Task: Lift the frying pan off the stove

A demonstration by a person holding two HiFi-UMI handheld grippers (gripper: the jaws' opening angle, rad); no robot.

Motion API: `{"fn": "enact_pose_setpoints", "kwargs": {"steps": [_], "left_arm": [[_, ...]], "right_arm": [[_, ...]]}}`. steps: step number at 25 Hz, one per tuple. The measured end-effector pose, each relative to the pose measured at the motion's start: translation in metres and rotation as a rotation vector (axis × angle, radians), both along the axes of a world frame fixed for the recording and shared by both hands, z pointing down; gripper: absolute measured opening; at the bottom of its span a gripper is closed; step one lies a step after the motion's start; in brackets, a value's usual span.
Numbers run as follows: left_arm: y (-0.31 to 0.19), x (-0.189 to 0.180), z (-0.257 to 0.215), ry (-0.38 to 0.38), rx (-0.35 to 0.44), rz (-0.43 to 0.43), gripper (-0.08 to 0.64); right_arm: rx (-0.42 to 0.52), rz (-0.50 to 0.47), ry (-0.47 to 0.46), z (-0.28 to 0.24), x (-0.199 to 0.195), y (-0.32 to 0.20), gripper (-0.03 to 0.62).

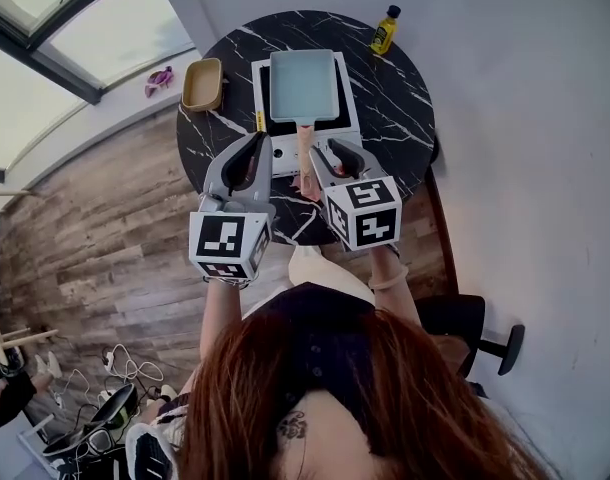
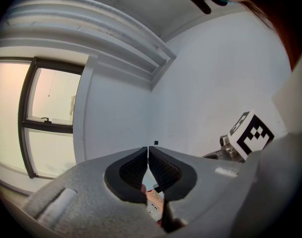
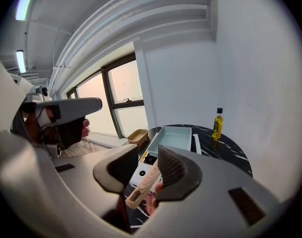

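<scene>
While the pale blue frying pan sits on the white stove on the black marble surface, its wooden handle lies between the jaws of the right hand-held gripper, which stand apart around it. The left hand-held gripper, just beside, has its jaws closed together on nothing.

I'm in a bare white room, a makeshift kitchen, marble table under my left tongs and right tongs, tabletop stove and pan just ahead, oil bottle beyond the right tongs, wood floor and big windows left, cables behind them.
</scene>
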State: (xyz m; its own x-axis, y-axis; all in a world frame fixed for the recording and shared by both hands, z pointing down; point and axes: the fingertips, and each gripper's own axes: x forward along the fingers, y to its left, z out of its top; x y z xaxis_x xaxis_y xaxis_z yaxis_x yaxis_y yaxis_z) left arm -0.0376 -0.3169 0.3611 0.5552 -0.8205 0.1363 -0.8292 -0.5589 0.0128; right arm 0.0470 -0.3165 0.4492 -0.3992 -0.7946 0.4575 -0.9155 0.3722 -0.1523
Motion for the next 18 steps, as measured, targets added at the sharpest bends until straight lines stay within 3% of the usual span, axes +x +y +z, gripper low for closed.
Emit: {"fn": "enact_pose_setpoints", "kwargs": {"steps": [18], "left_arm": [[-0.036,0.005,0.019,-0.016,-0.035,-0.012,0.012]], "right_arm": [[-0.131,-0.013,-0.051,0.049,0.002,-0.039,0.161]]}}
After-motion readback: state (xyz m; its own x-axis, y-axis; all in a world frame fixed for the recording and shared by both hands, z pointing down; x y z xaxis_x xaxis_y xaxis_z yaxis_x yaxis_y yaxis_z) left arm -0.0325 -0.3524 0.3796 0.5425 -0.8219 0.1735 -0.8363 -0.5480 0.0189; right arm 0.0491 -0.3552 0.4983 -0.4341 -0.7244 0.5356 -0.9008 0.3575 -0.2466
